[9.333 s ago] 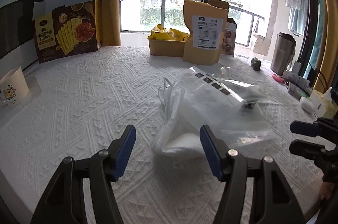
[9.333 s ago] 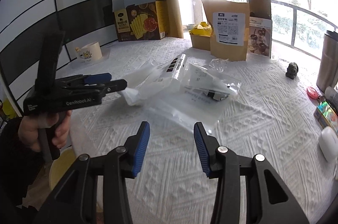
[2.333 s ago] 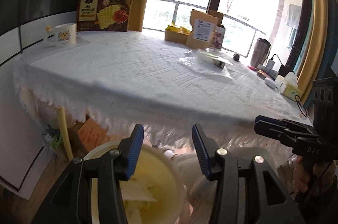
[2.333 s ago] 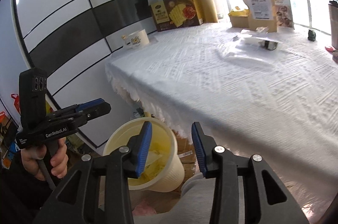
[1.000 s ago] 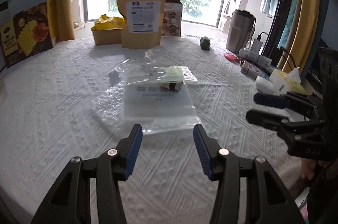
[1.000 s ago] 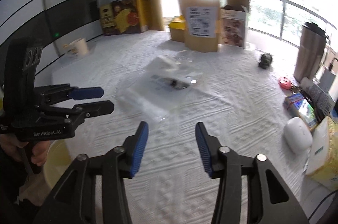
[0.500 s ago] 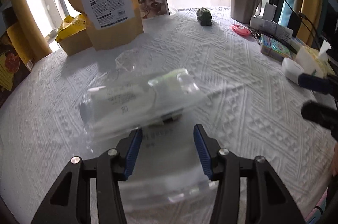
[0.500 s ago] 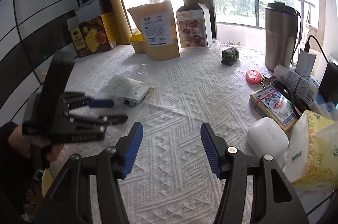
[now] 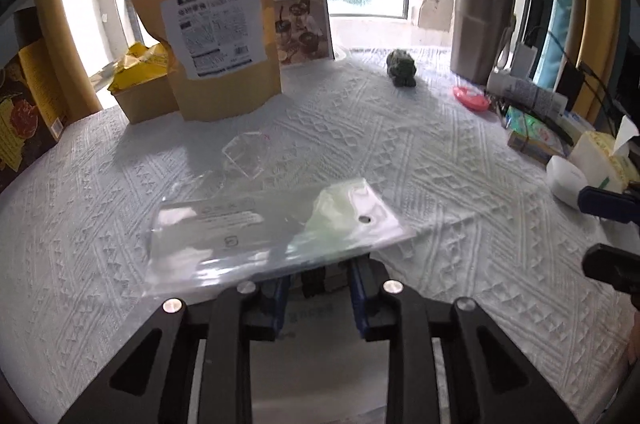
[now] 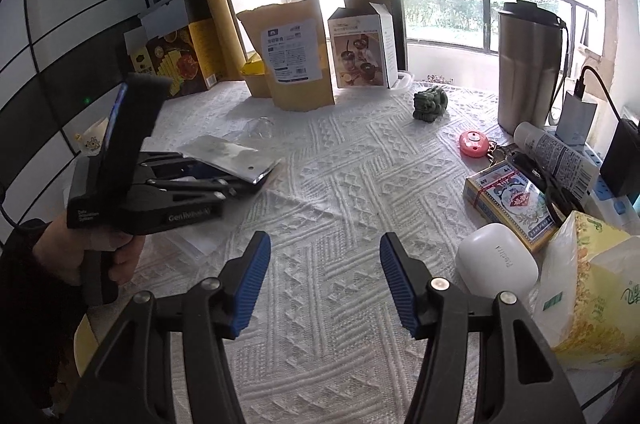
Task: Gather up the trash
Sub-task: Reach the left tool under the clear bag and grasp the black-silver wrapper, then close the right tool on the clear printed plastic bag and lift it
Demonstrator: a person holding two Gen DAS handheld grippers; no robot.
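Left wrist view: the left gripper is low over the white tablecloth, and its 2 blue-padded jaws reach in under the near edge of the clear plastic bag. A small dark item sits between the pads, but the bag covers the tips, so I cannot tell whether they are pinching it. The bag lies flat in the middle of the cloth, its punched hole toward the right corner. Just beyond the bag there's a smaller clear wrapper. Farther back from the bag stands the brown paper pouch, with a printed box beside it and a yellow-filled carton on its other side. Right of the bag, well apart, sit a green figurine and a steel tumbler. The right gripper's fingertips poke in at the right edge.

Right wrist view: the right gripper hangs over bare cloth with its jaws spread wide, nothing between them. To its left, the left gripper meets the clear plastic bag, the bag's shiny corner resting across its fingers. Right of the bag, well apart, are a pink disc, a card box and a white case.
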